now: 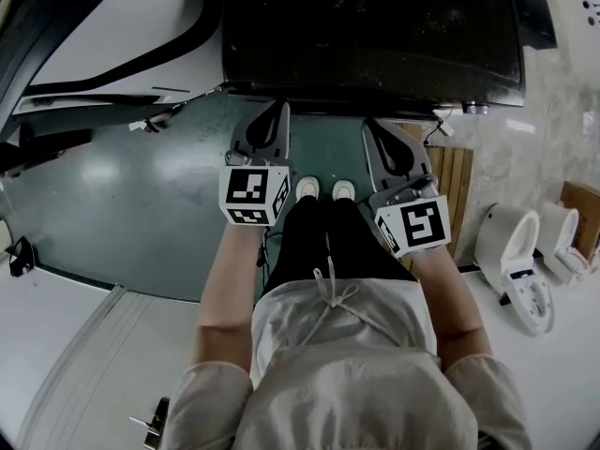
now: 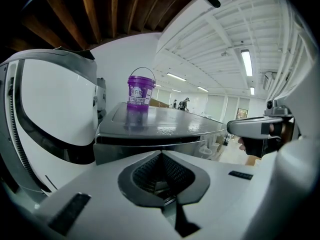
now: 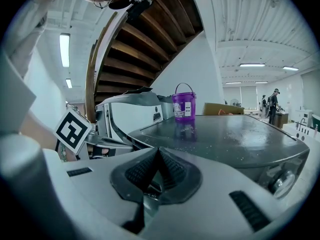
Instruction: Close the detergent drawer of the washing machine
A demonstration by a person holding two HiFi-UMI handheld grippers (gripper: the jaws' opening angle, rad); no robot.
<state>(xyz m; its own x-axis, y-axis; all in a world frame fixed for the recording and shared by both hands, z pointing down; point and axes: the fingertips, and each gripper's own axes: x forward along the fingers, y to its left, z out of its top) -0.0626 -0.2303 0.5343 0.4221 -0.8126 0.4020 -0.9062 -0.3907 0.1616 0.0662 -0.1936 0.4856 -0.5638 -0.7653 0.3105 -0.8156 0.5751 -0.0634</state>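
Dark-topped washing machine (image 1: pixel 375 26), long side crosswise | left gripper (image 1: pixel 278 112) jaws pressed together | right gripper (image 1: pixel 372 129) likewise

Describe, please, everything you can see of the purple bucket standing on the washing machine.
The small purple plastic bucket stands upright towards the far side of the dark glossy machine top, which mirrors it faintly. It has a purple lid, a pale printed label round its body, too small to read, and a thin wire handle arched upright above it. Nothing else touches it.
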